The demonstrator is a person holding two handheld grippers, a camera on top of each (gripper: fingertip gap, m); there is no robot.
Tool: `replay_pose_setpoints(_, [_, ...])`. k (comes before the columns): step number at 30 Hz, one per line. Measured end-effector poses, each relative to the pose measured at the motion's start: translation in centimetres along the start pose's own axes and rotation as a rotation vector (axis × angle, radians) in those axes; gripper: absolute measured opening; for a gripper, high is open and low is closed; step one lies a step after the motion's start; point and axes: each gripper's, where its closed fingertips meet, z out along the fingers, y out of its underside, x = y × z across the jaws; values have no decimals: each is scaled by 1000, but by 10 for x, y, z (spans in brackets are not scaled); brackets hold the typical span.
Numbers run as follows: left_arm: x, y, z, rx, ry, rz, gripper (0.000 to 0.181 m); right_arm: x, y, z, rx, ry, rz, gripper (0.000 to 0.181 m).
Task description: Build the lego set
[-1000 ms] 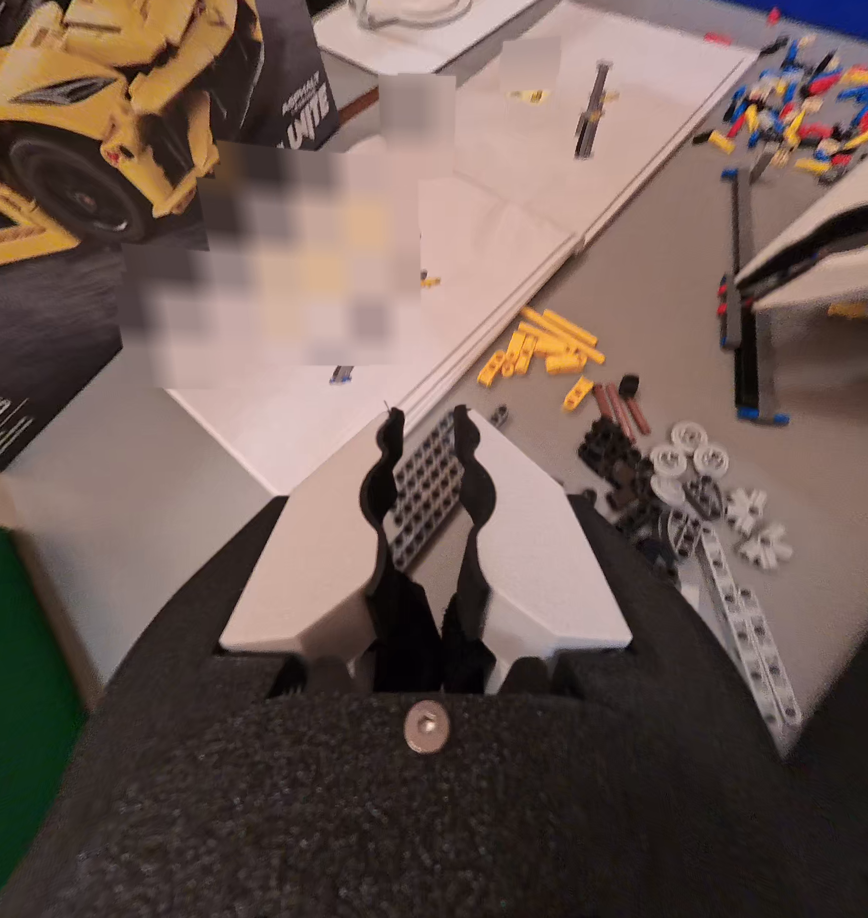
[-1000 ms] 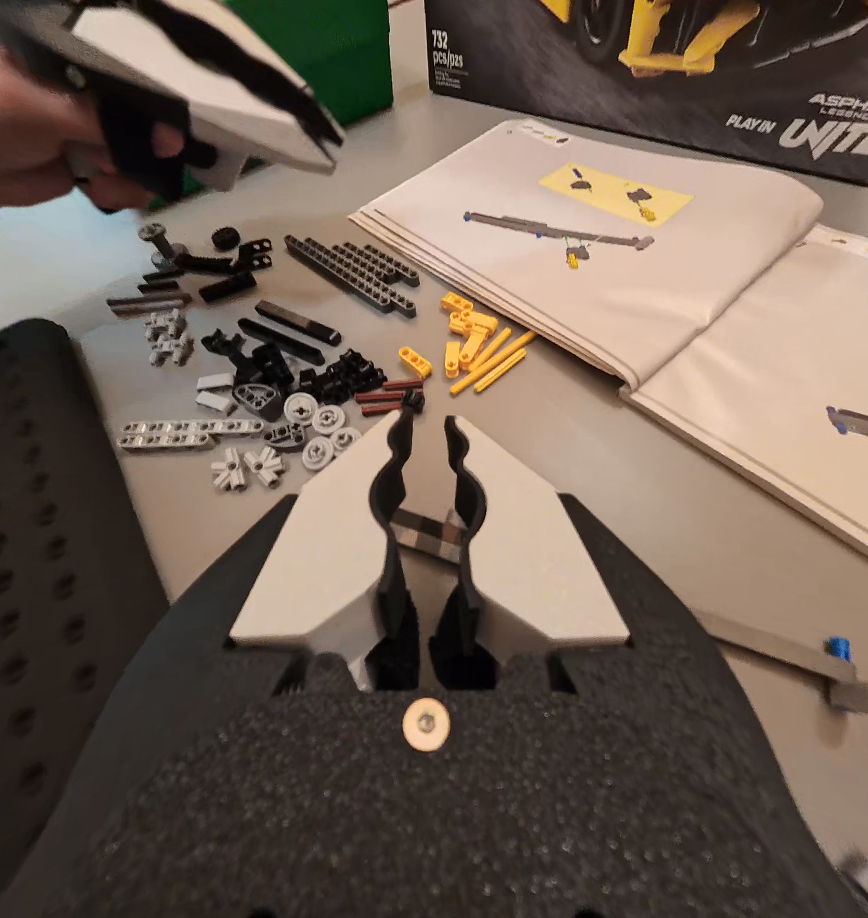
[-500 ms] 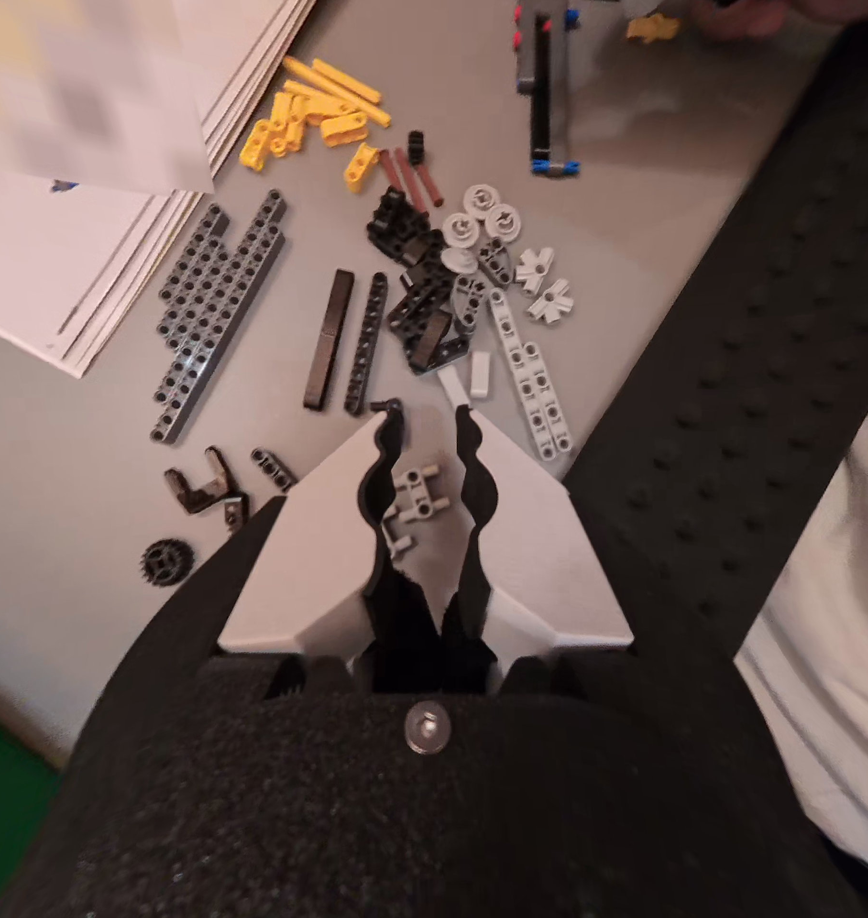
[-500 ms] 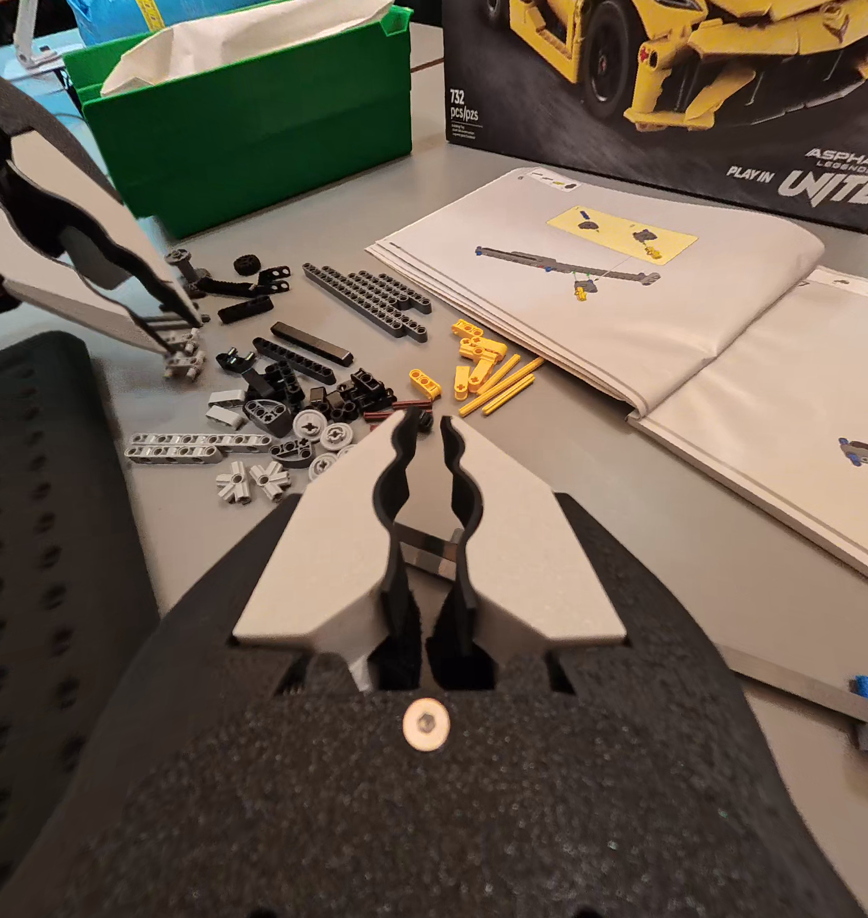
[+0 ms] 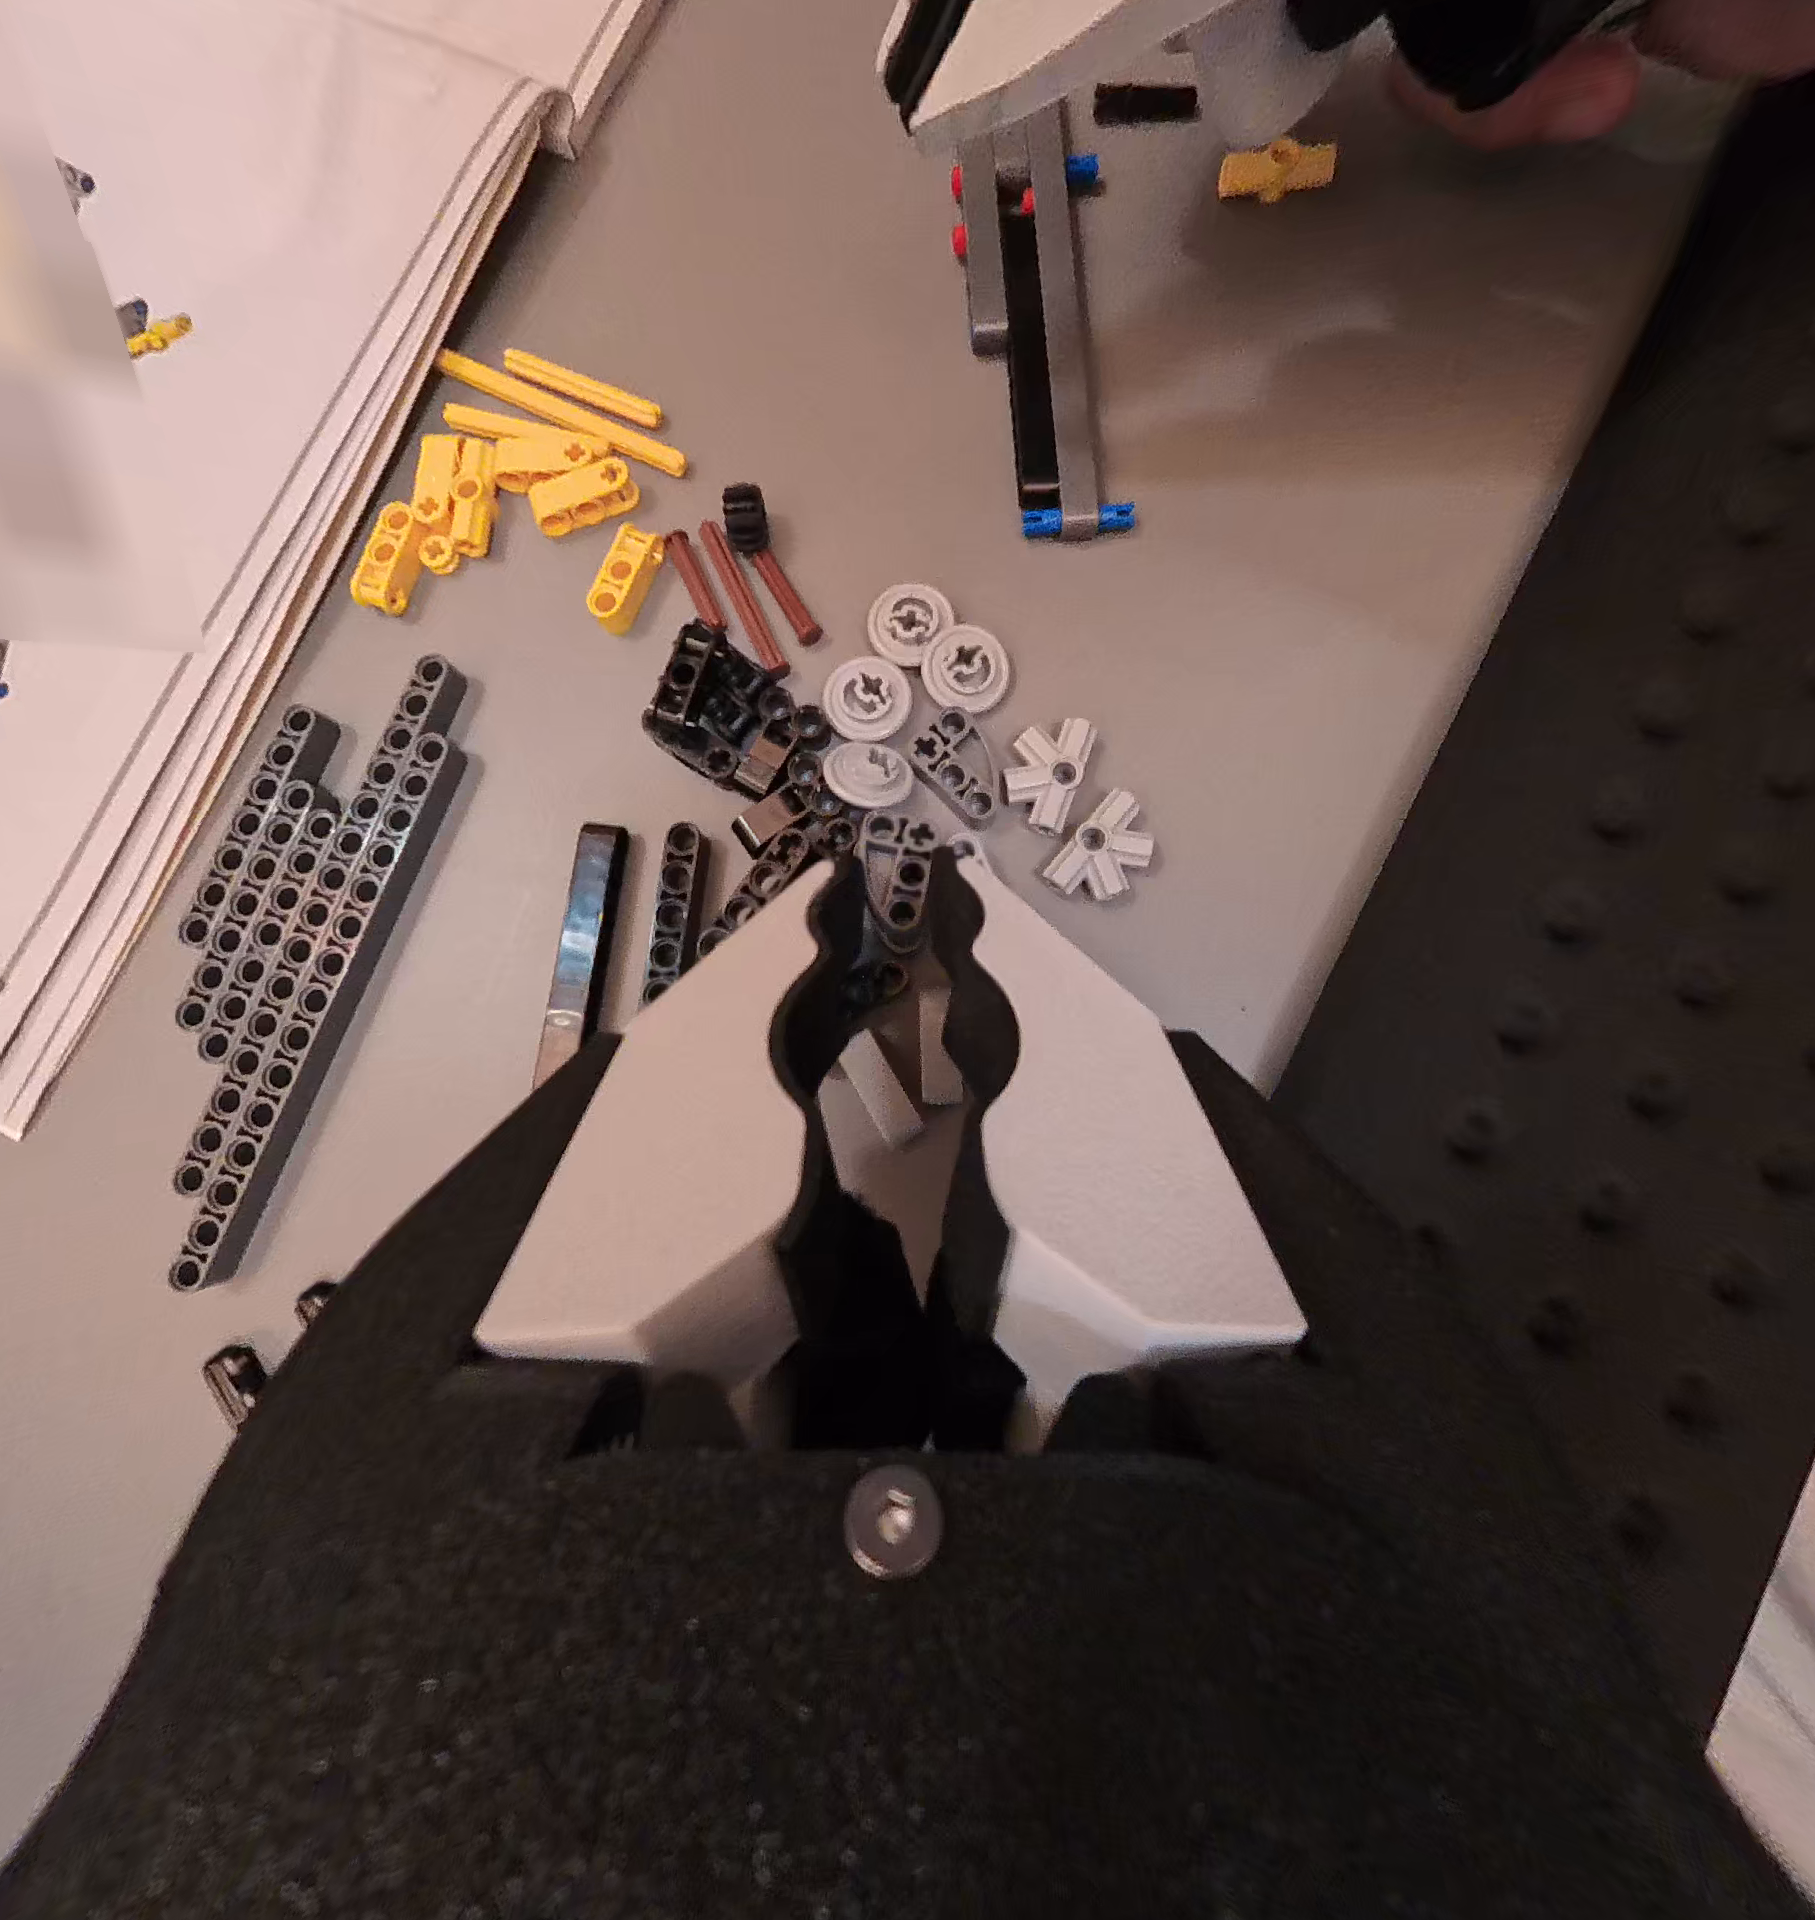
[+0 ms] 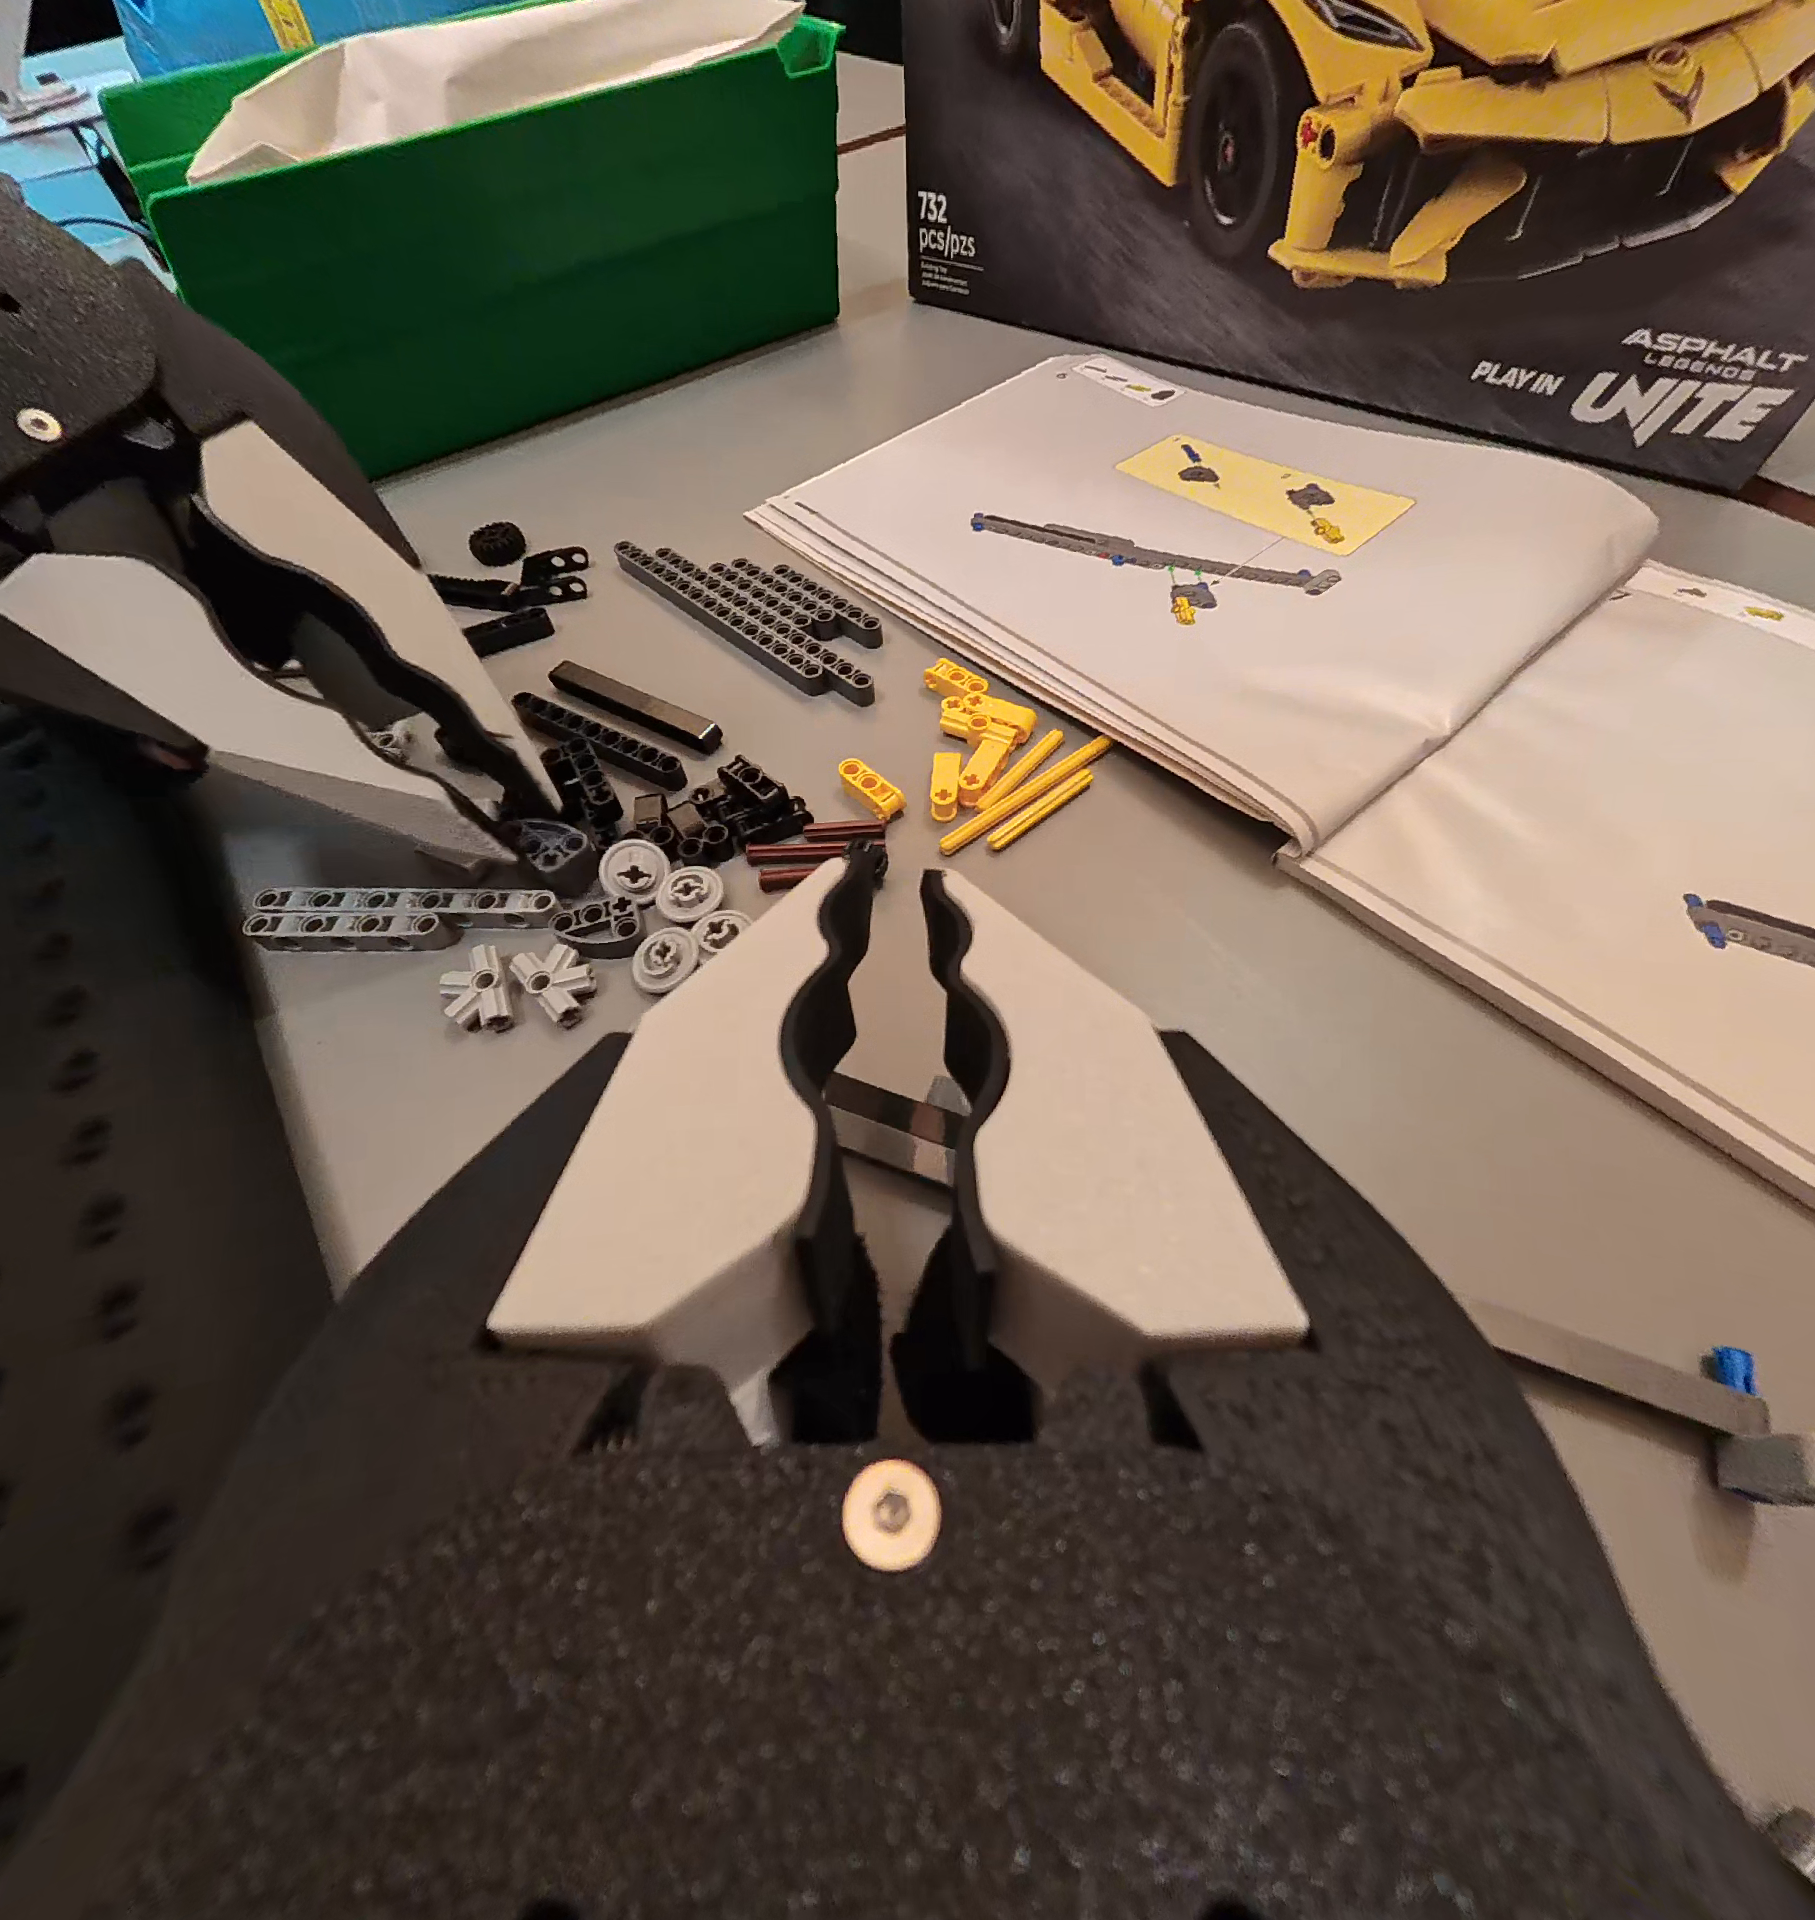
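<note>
My left gripper points down into the loose parts on the grey table. Its fingertips press both sides of a dark grey triangular piece, which rests on the table. The right wrist view shows the same grip, with the left gripper on the piece. My right gripper is shut on a long beam assembly of grey and black beams with blue pins, held crosswise deep between its fingers. In the left wrist view the right gripper holds the assembly at the far side.
Yellow pins and axles, long dark beams, round light grey pieces and black connectors lie around. An open booklet, the set's box and a green bin stand behind. A black foam mat borders the table. The gap from one gripper's tips to the other's is roughly 12 cm.
My left gripper swung away from the booklet, down over the parts, and on to the dark grey piece; its fingers have narrowed. My right gripper has barely moved.
</note>
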Motion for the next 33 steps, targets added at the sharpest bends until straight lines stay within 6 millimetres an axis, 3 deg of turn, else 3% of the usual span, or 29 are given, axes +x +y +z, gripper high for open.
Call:
replay_pose_setpoints(7, [-1, -7, -7, 36, -8, -3, 3, 7, -1, -4, 11, 25, 0, 9])
replay_pose_setpoints(13, [2, -9, -11, 0, 2, 14, 15, 19, -4, -16, 46, 48, 64, 9])
replay_pose_setpoints(21, [21, -6, 1, -58, 68, 49, 15, 13, -1, -12, 21, 38, 29, 9])
replay_pose_setpoints(26, [20, 0, 10, -93, 66, 26, 9, 12, 0, -12, 19, 36, 26, 9])
replay_pose_setpoints(33, [17, -10, -2, -42, 64, 0, 7, 14, -3, -16, 35, 36, 38, 9])
